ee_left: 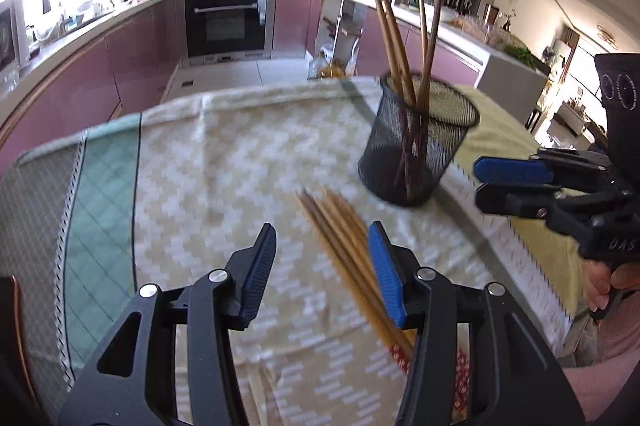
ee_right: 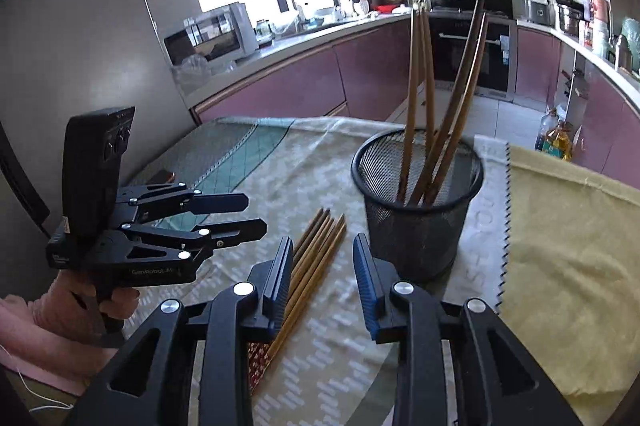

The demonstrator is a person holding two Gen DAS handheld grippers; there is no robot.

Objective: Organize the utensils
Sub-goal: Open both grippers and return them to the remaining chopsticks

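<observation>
Left wrist view catches stuff the right one misses: the person's right hand on the handle of the right gripper, plus a shelf of glasses off to the right. The right wrist view instead shows the microwave by the window and the left gripper from the side.

Both grippers have their jaws apart with nothing between them; each hovers above the patterned cloth, no contact.

One black mesh cup stands on the cloth with four chopsticks upright in it. Just left of it lies a loose bundle of chopsticks flat on the cloth, looks like six, though blur makes that shaky.
</observation>
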